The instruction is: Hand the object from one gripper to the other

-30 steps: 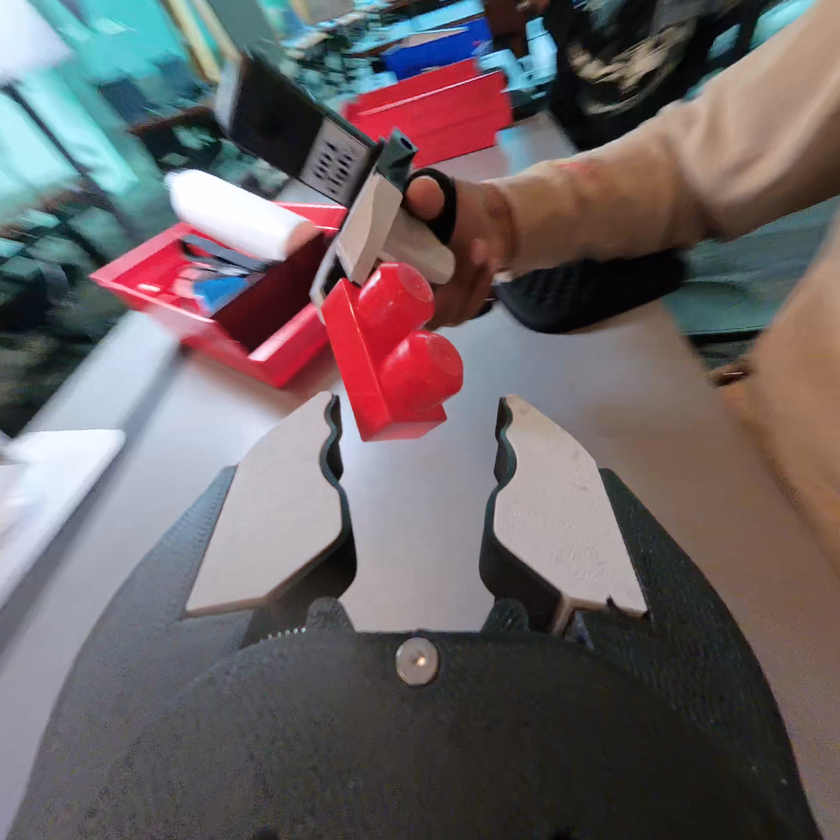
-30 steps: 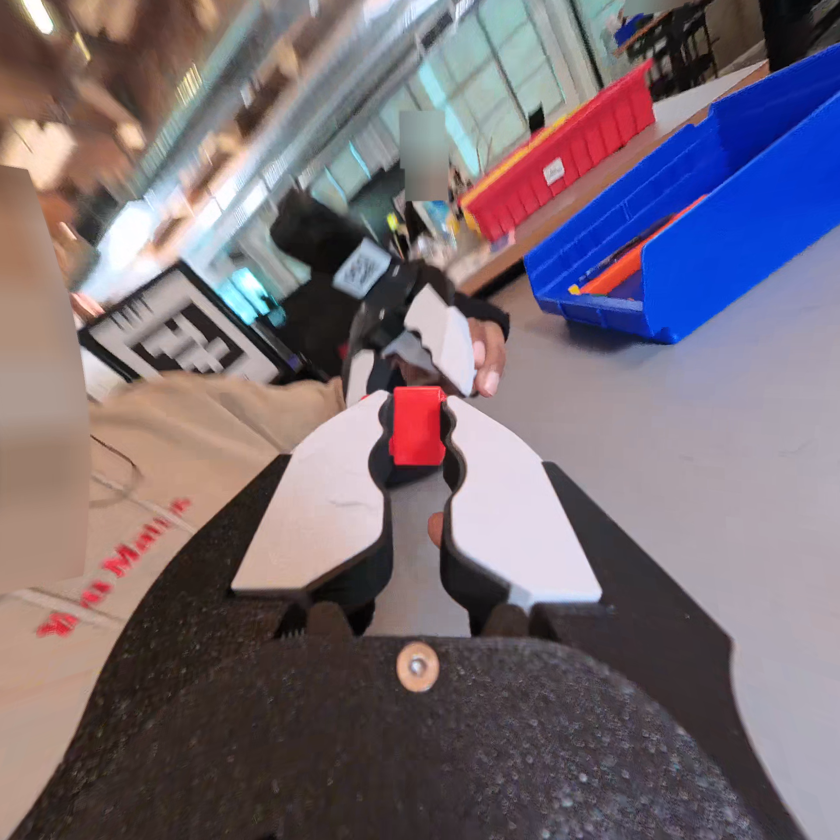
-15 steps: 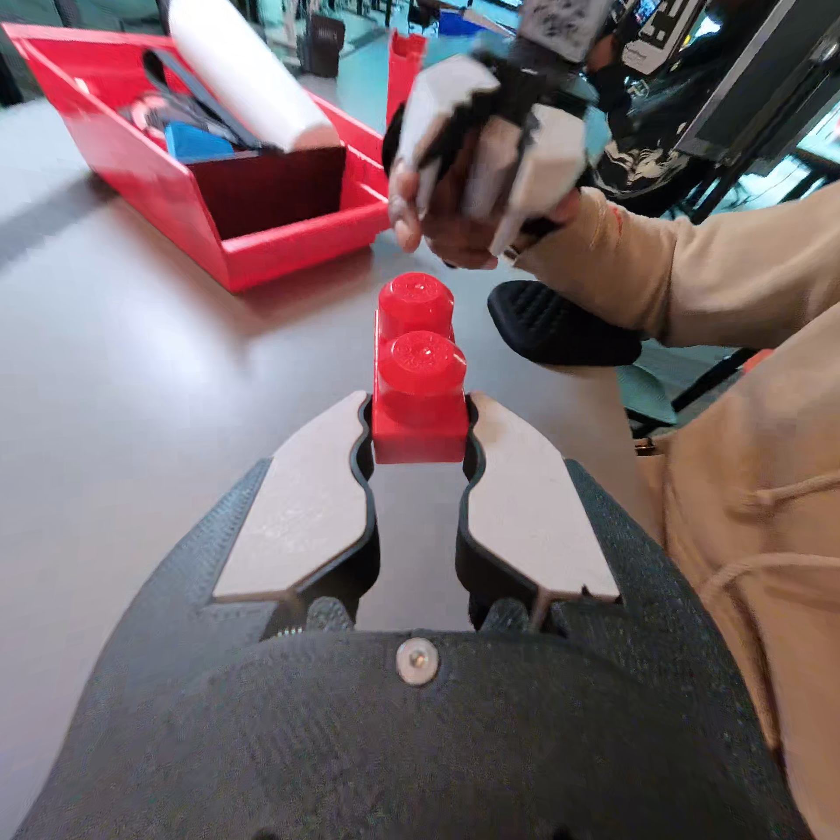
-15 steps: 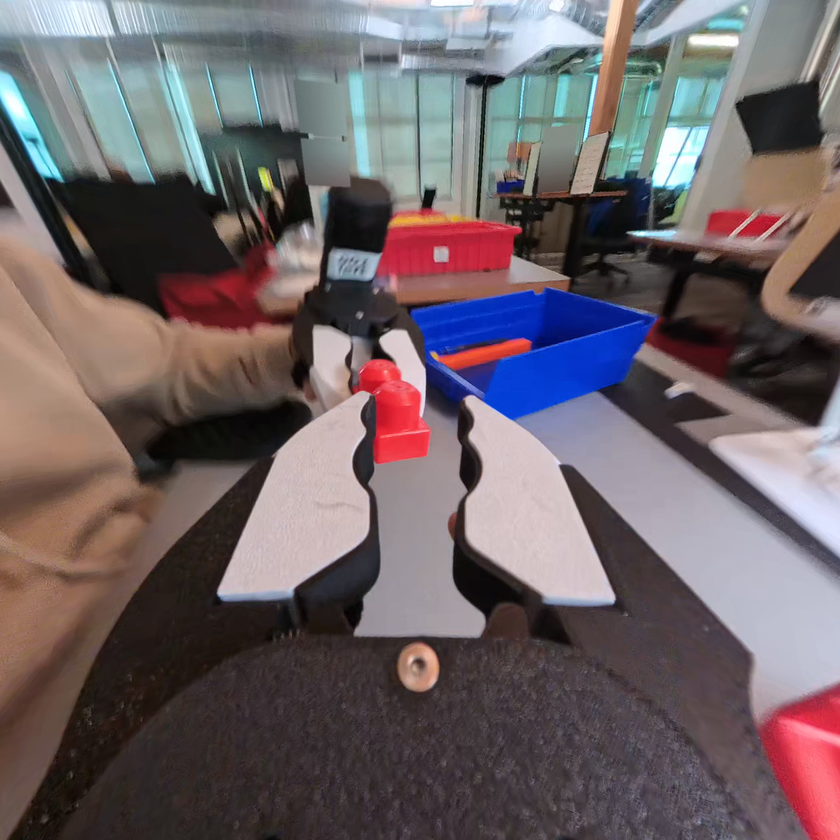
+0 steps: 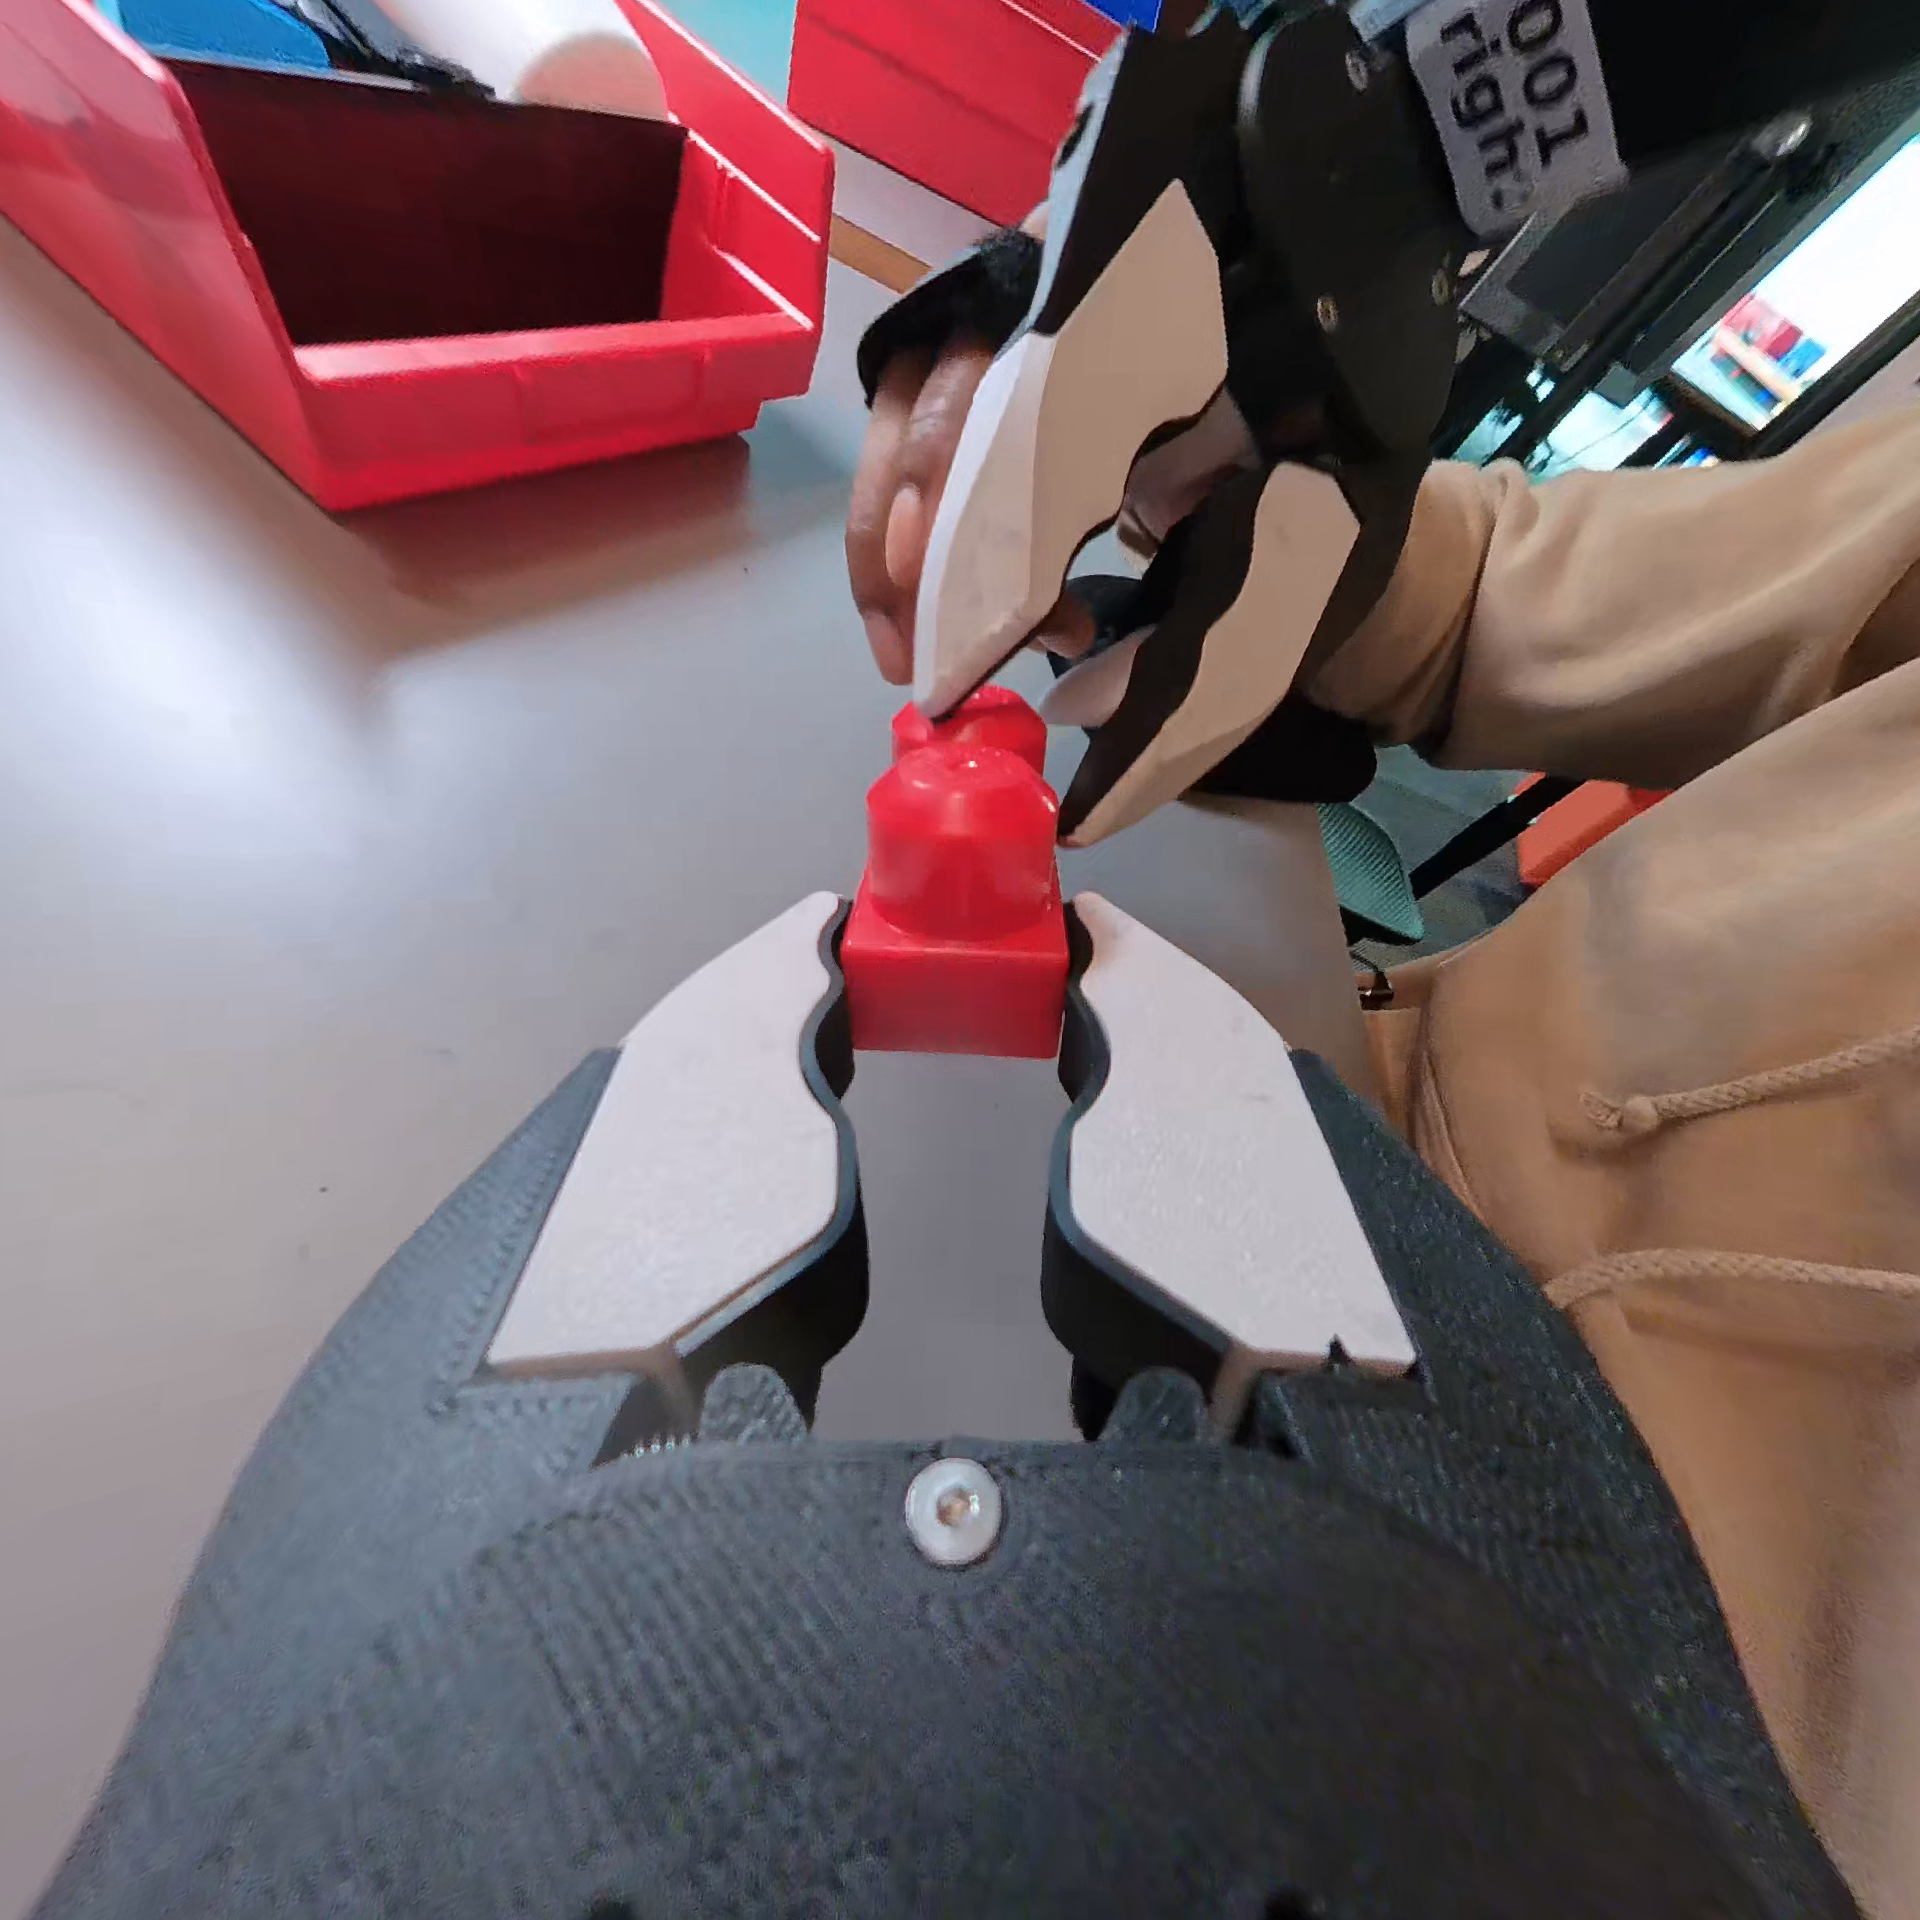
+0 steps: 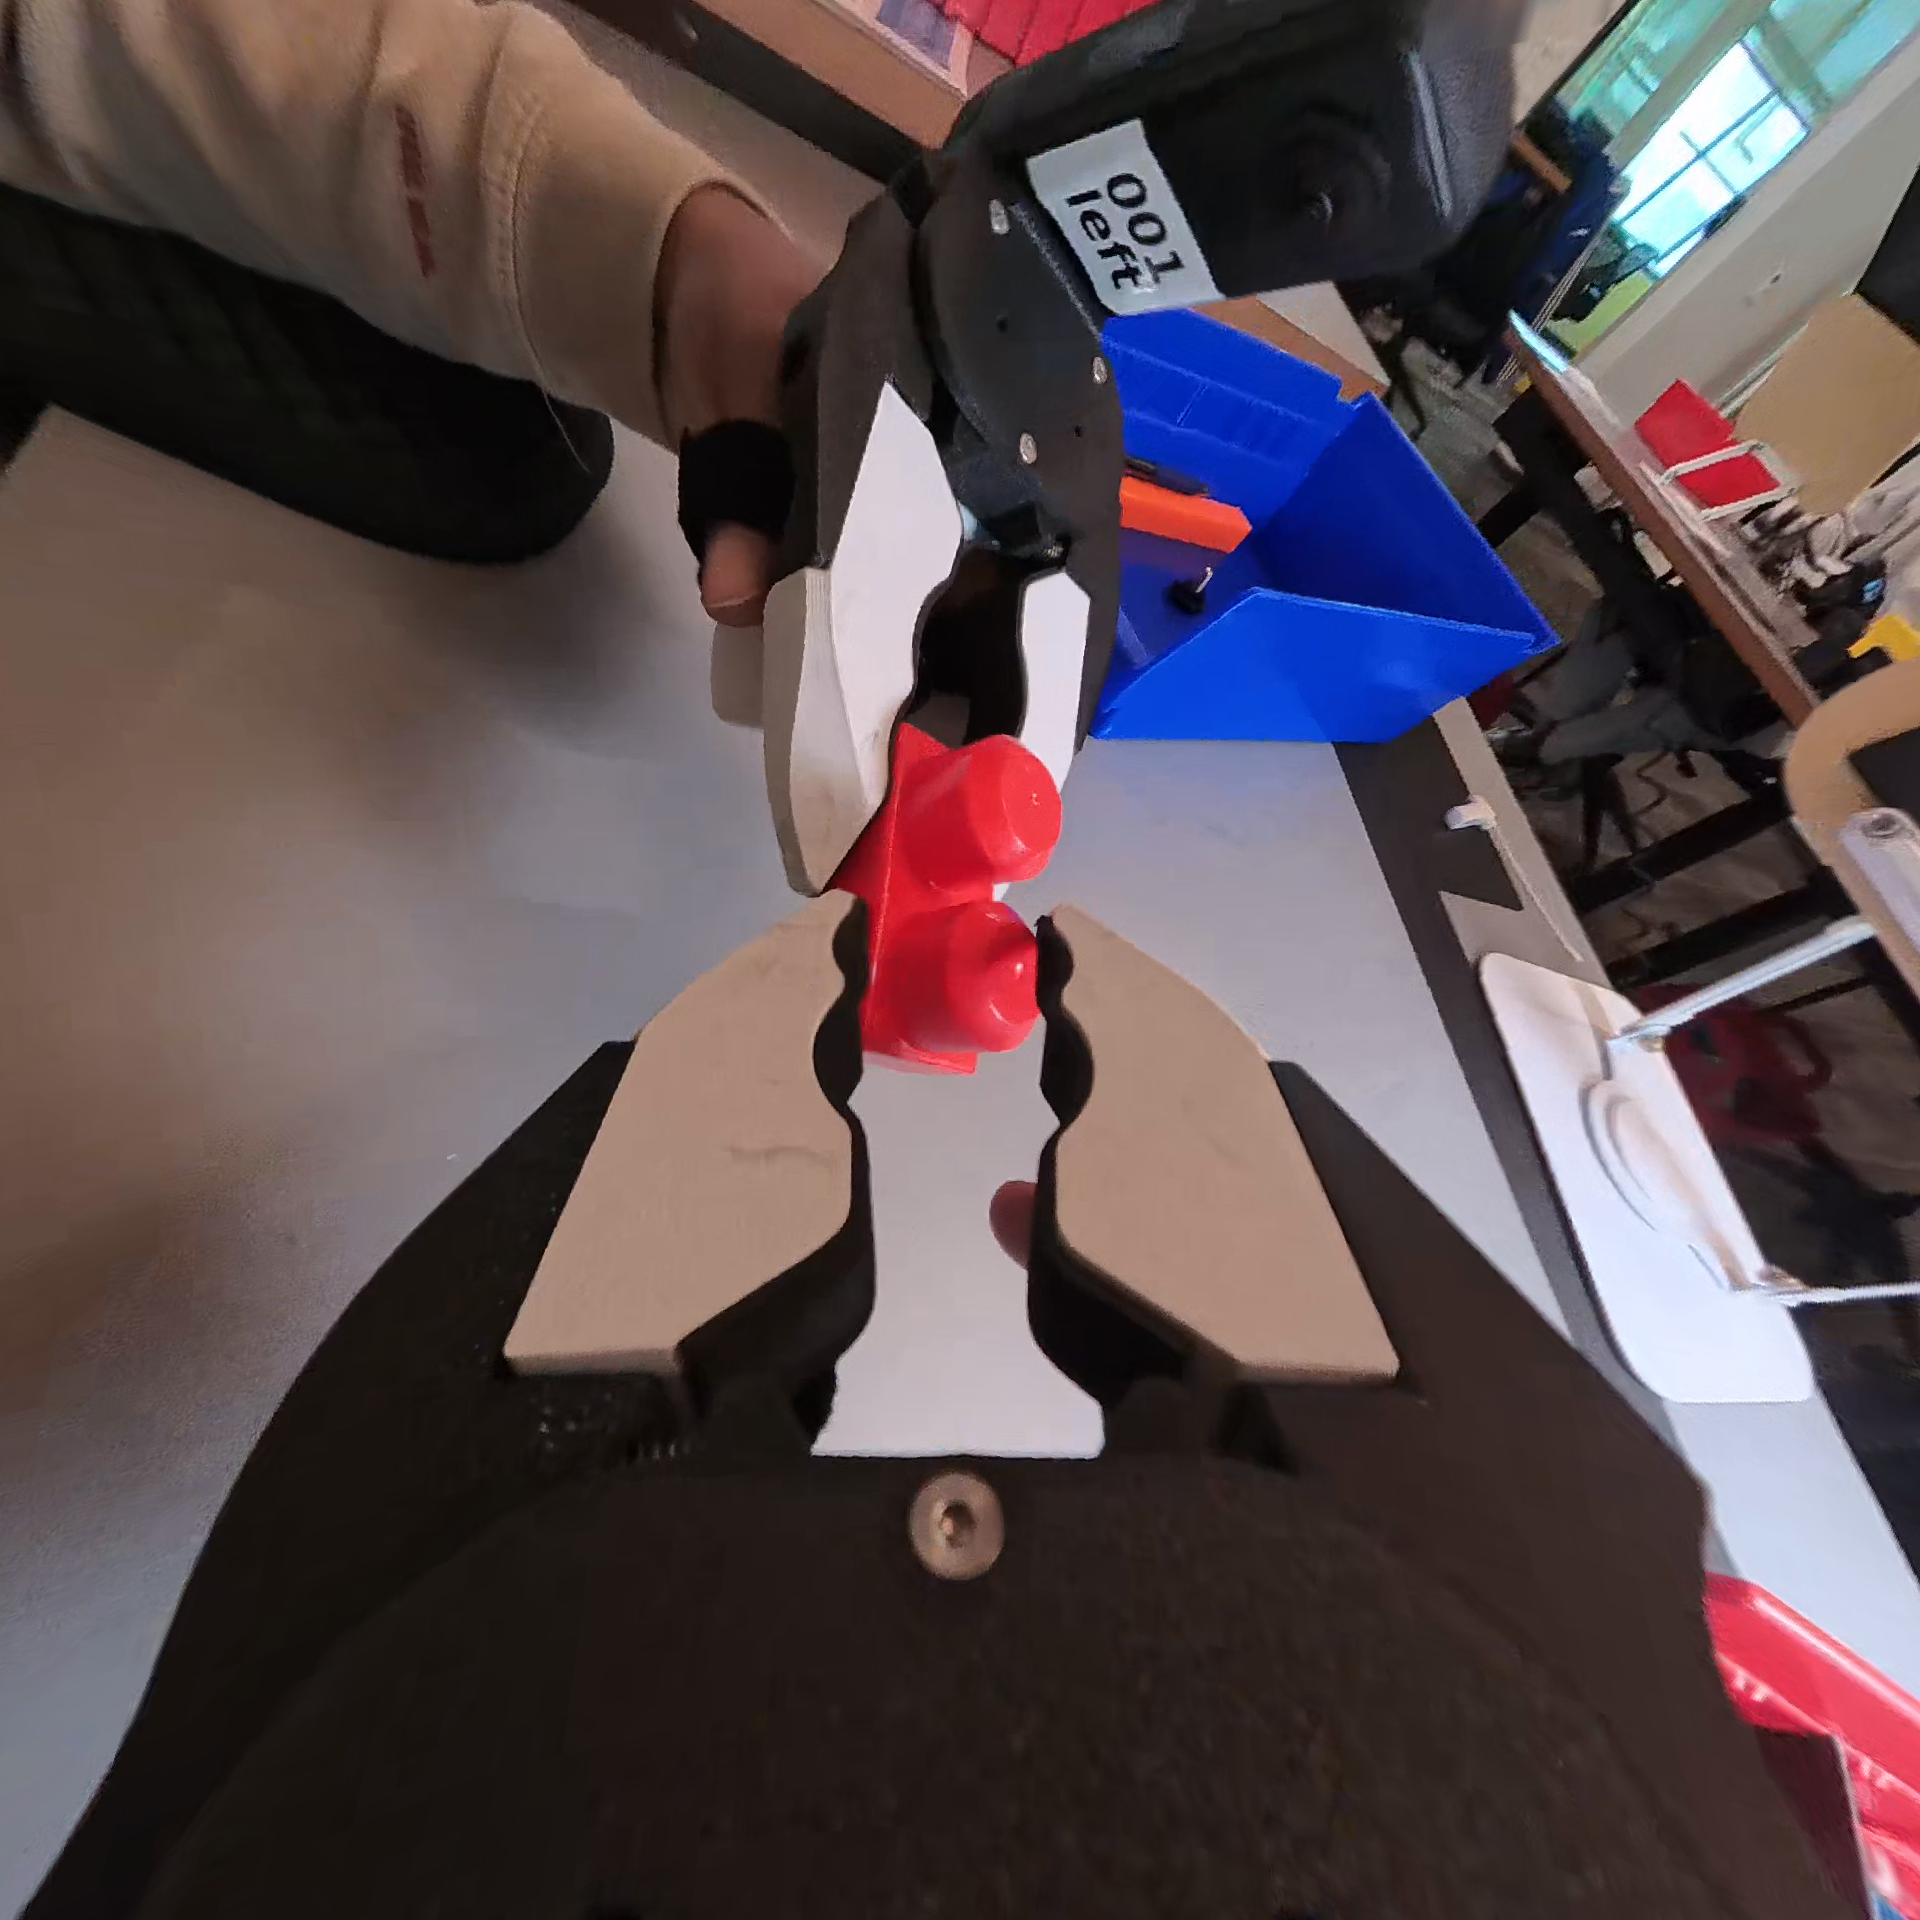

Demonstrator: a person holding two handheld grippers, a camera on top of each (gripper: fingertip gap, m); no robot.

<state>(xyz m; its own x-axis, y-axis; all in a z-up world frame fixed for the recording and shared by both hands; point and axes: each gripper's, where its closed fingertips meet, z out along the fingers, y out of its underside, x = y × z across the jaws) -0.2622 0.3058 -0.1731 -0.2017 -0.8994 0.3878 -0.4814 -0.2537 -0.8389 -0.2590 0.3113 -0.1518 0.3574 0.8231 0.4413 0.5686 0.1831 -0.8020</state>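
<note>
A grey tabletop [image 5: 312, 831] ran through a workshop, with a red bin [image 5: 436, 312] near the far edge in the left wrist view and a blue bin [image 6: 1330, 582] beyond the tools in the right wrist view. The red block [image 5: 956, 925], a two-studded toy brick, was held above the tabletop: the left tongs [image 5: 956, 935] were clamped on its base, both pads pressed to its sides. The right tongs [image 6: 951, 935] were parted around the block's other end, one tip just beside a stud, the other touching or nearly touching the flat back.

The exchange appeared to be at its overlap step, with the receiver in position but not yet gripping. The next move probably called for the right tongs to close firmly on the free end before the left ones let go, as an early release would risk dropping the block.

Whether the right tips actually touched the plastic was hard to tell. The block's underside was hidden, and the red bin's contents were cut off by the frame.
</note>
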